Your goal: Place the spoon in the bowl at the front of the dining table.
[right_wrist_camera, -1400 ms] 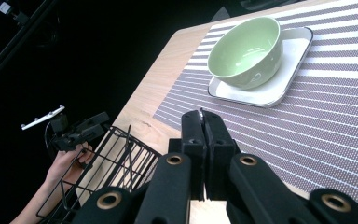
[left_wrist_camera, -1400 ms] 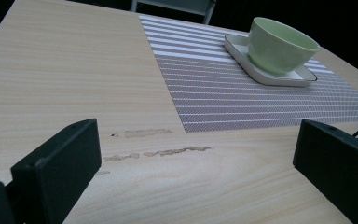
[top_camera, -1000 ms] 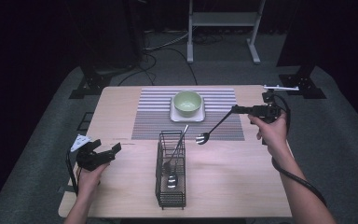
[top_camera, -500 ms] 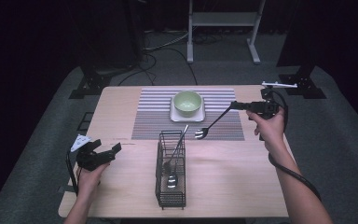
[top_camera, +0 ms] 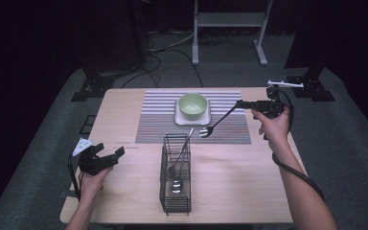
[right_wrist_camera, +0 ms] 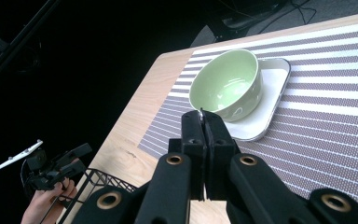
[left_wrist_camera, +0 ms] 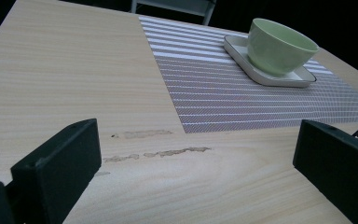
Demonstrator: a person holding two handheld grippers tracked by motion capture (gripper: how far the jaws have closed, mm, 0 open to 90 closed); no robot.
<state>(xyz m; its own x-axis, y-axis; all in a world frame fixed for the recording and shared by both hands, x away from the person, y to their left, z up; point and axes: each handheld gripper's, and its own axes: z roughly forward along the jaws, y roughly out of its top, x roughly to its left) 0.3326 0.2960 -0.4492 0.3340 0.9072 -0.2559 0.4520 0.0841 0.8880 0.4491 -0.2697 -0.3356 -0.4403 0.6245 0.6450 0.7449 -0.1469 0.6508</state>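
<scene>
My right gripper [top_camera: 243, 103] hovers over the table's right side, shut on the handle end of a metal utensil [top_camera: 218, 120]. The utensil slants down and left, and its head hangs just above the striped placemat [top_camera: 153, 115], in front of the green bowl [top_camera: 192, 105]. In the right gripper view the jaws [right_wrist_camera: 204, 123] are pressed together on a thin metal edge, with the bowl [right_wrist_camera: 226, 84] on its white plate [right_wrist_camera: 270, 107] beyond. My left gripper [top_camera: 106, 156] rests low at the table's near left, open and empty [left_wrist_camera: 200, 158].
A black wire caddy [top_camera: 176, 177] stands at the table's middle front with utensils leaning in it. The bowl [left_wrist_camera: 279, 46] sits on a white square plate [top_camera: 178, 117] on the placemat. Bare wood [top_camera: 249, 182] lies to the right of the caddy.
My right gripper has shifted slightly toward the far side of the table, carrying the utensil's head closer to the bowl. The left gripper has stayed put.
</scene>
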